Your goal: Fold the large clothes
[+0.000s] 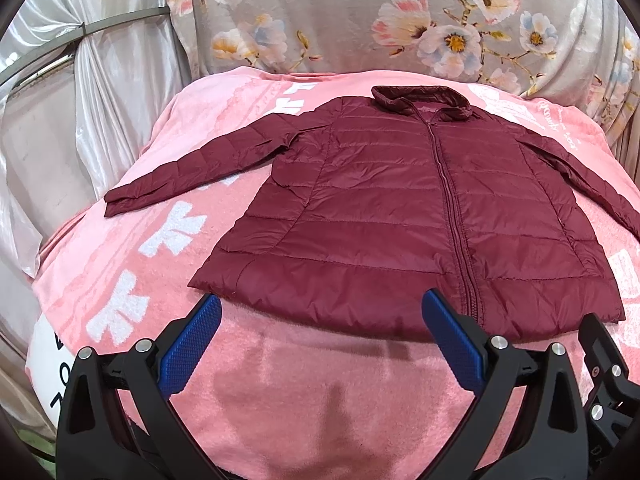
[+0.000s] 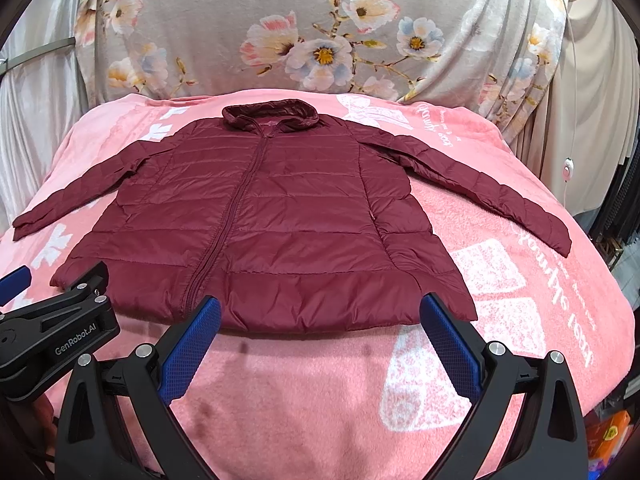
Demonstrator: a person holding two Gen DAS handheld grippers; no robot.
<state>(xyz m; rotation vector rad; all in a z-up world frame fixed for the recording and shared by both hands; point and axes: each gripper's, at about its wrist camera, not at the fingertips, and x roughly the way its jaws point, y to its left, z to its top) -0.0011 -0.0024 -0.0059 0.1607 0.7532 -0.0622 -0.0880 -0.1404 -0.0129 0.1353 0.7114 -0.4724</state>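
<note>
Blue-padded fingers of the left hand-held gripper [image 1: 320, 300] and right hand-held gripper [image 2: 320, 304] are spread wide, both empty, poised just short of the hem. At 12 o'clock from each, the maroon puffer jacket [image 2: 256, 216] lies flat, zipped, on the pink blanket [image 2: 304, 392], long axis running 6 to 12, collar far. Its left sleeve [image 1: 192, 168] lies nearer the left gripper, at 10 o'clock; its right sleeve [image 2: 492, 192] at 2 o'clock suits the right.
</note>
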